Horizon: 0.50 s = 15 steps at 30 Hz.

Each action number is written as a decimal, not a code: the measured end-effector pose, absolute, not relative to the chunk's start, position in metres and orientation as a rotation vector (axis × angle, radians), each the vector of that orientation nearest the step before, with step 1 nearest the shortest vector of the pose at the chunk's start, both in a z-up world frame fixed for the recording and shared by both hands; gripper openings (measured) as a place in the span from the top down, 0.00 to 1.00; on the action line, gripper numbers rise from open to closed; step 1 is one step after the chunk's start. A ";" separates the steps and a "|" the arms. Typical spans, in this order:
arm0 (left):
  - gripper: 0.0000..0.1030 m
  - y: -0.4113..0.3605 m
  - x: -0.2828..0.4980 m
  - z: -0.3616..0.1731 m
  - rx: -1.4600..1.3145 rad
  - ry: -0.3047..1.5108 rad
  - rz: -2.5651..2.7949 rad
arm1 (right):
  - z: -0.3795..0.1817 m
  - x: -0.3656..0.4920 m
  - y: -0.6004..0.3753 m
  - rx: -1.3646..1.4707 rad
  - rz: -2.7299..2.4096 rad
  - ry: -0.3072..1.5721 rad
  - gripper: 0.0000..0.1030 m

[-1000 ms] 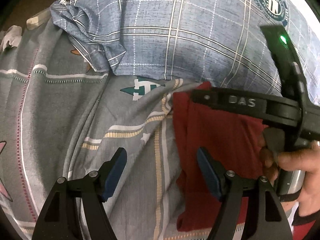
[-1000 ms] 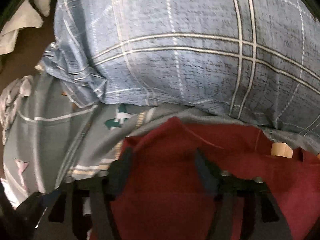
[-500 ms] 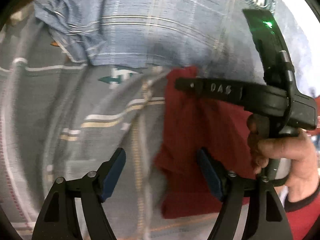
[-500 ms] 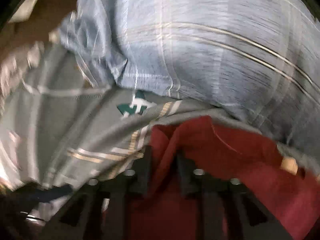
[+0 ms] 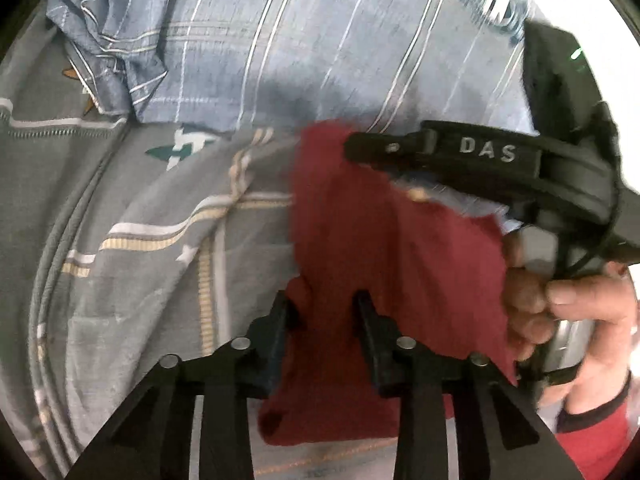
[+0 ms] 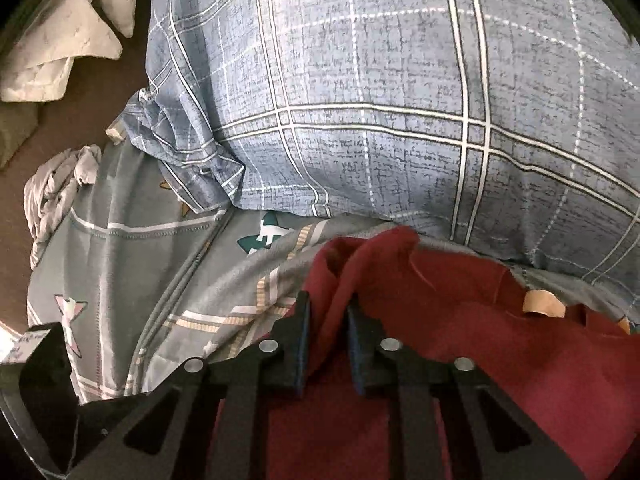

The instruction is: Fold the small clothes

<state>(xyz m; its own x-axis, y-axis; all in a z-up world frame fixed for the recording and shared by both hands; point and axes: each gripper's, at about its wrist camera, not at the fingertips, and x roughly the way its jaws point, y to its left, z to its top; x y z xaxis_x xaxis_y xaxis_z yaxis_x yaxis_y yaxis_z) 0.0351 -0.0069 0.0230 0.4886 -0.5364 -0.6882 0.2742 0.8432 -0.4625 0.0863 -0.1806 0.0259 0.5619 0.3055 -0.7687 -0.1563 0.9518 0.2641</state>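
Letters "DAS" mark the right claw [image 5: 352, 148], both claws clenched on the red garment [image 5: 360, 232].

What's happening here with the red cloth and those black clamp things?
A person is folding a small red garment on a bed covered by a grey patterned sheet, using a hand-held gripper in each hand. The right gripper has pinched a raised fold of the cloth between its fingers. The left gripper has its fingers on either side of another part of the cloth, though whether it grips is unclear. A blue checked pillow lies just behind.
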 end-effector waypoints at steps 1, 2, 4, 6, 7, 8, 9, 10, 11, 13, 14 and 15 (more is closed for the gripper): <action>0.72 -0.005 0.034 0.026 -0.319 0.924 -0.518 | 0.029 0.086 -0.180 0.179 0.269 0.931 0.67; 0.73 -0.005 0.031 0.029 -0.320 0.910 -0.533 | 0.033 0.085 -0.180 0.182 0.263 0.930 0.44; 0.73 -0.005 0.025 0.033 -0.307 0.883 -0.553 | 0.037 0.086 -0.178 0.193 0.264 0.946 0.12; 0.73 -0.008 0.018 0.033 -0.273 0.878 -0.553 | 0.036 0.088 -0.174 0.211 0.287 0.987 0.13; 0.73 -0.009 0.017 0.033 -0.262 0.875 -0.551 | 0.034 0.091 -0.170 0.208 0.293 1.013 0.13; 0.73 -0.010 0.016 0.033 -0.253 0.871 -0.552 | 0.031 0.093 -0.166 0.196 0.291 1.030 0.13; 0.73 -0.010 0.016 0.034 -0.246 0.870 -0.558 | 0.029 0.095 -0.162 0.181 0.290 1.040 0.13; 0.73 -0.011 0.015 0.034 -0.245 0.870 -0.563 | 0.024 0.097 -0.157 0.160 0.285 1.055 0.13; 0.73 -0.010 0.015 0.034 -0.243 0.875 -0.567 | 0.018 0.100 -0.153 0.141 0.276 1.077 0.15; 0.65 -0.010 0.015 0.034 -0.223 0.906 -0.559 | 0.002 0.104 -0.147 0.079 0.244 1.130 0.48; 0.52 -0.009 0.015 0.032 -0.215 0.935 -0.548 | -0.003 0.104 -0.147 0.051 0.220 1.131 0.67; 0.37 -0.010 0.014 0.033 -0.210 0.953 -0.533 | -0.005 0.103 -0.151 0.049 0.208 1.120 0.70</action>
